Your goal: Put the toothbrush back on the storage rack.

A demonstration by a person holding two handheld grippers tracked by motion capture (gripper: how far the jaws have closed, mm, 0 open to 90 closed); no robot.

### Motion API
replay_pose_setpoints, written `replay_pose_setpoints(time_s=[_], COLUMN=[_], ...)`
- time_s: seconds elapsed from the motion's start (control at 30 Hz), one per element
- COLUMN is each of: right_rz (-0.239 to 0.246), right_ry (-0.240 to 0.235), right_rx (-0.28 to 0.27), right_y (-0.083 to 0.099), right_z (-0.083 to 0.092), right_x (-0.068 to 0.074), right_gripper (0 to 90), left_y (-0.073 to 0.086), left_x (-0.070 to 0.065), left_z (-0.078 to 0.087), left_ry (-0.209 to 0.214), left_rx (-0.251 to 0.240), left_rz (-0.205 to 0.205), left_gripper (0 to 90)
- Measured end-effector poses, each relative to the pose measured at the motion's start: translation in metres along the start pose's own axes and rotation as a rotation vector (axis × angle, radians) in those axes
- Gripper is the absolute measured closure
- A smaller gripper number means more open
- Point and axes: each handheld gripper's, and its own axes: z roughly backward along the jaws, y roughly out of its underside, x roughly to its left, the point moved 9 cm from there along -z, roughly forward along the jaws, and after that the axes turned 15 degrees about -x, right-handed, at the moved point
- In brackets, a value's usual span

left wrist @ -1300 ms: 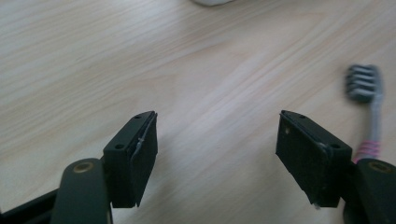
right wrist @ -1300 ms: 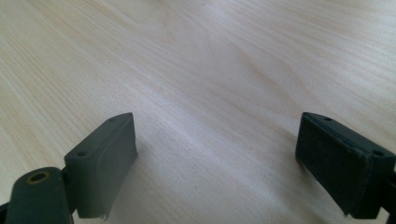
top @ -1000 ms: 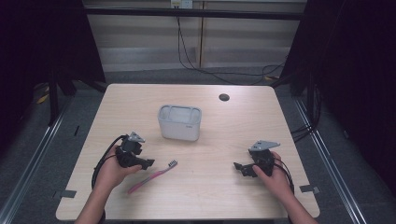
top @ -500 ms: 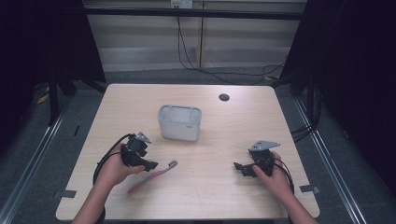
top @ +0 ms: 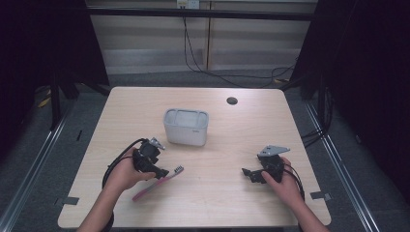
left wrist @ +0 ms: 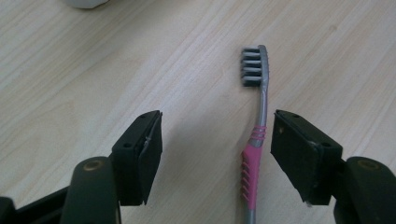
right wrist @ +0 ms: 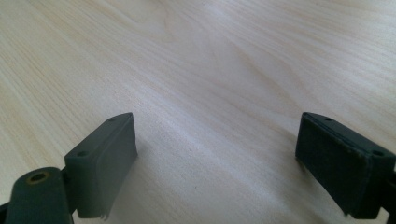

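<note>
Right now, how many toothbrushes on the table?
1. The toothbrush lies flat on the table, near its front left, between the open jaws of the left gripper, unpinched. More could be hidden inside the grey holder.

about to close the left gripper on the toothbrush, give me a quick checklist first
1. Left gripper jaws open: ok; they have just been closing a little.
2. Toothbrush between the jaws: ok, though nearer one jaw.
3. Pads touching the handle: not ok, a gap shows on both sides.
4. Toothbrush lying flat on the table: ok.
5. Right gripper open and away from the toothbrush: ok.
6. White holder upright: ok.
</note>
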Motion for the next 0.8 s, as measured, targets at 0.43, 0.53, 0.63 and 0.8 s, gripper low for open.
replay_pose_setpoints(time_s=[0.43,0.53,0.63,0.8], right_rz=[0.000,0.000,0.000,0.000], right_ry=[0.000,0.000,0.000,0.000], right_rx=[0.000,0.000,0.000,0.000], right_y=[0.000,0.000,0.000,0.000], right_z=[0.000,0.000,0.000,0.000], right_x=[0.000,0.000,0.000,0.000], right_gripper=[11.9,11.9,11.9,11.9], left_y=[0.002,0.003,0.004,0.009], left_x=[-0.007,-0.009,-0.012,-0.014], left_z=[-0.009,-0.009,-0.010,-0.013], left_ry=[0.015,0.019,0.025,0.033], left_rx=[0.048,0.068,0.083,0.107], left_rz=[-0.023,-0.033,-0.038,-0.039], left_gripper=[39.3,41.3,43.2,48.1])
